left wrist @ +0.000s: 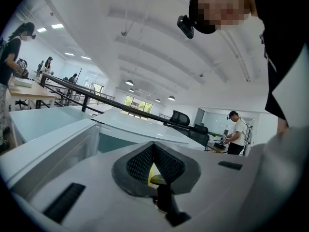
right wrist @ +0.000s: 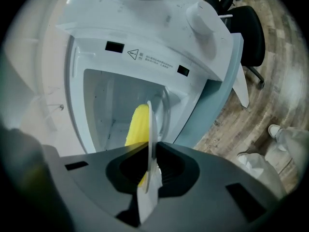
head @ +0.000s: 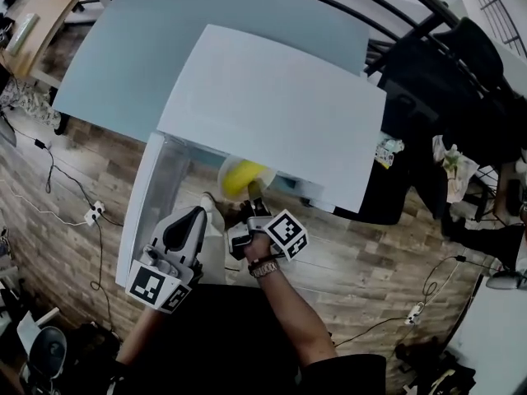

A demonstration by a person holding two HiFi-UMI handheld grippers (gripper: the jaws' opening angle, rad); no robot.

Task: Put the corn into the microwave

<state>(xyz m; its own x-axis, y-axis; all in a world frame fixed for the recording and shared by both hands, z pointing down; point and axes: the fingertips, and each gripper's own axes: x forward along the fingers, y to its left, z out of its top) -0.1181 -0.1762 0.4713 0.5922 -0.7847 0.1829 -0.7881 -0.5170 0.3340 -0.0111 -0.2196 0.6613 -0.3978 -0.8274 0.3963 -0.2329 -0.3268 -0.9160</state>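
Nearest, the right claw (right wrist: 150, 151) is clamped on the rim of a thin white plate (right wrist: 149, 124). The right gripper view shows this plate edge-on as a narrow blade between the dark ribbed pads. The bumpy yellow corn (right wrist: 137, 124) lies on the plate, at the mouth of the microwave (right wrist: 145, 23).

From the head view the plate (head: 224, 171) reads instead as a pale round disc. There the corn (head: 240, 177) is a yellow oval just under the microwave's front edge, with the right claw (head: 255, 194) behind it.

The left claw (head: 204, 212) hangs in front of the microwave, beside its open door (head: 140, 204). In its own view the left claw (left wrist: 153, 146) has its mesh-textured pads meeting at the tips with nothing held; a sliver of yellow shows through the gap below.

The microwave (head: 272, 105) is a smooth white box. Only the right gripper view shows its glossy cavity (right wrist: 111, 105). It stands on a pale blue-grey tabletop (head: 148, 48). A wood-plank floor (head: 370, 253) lies around it.
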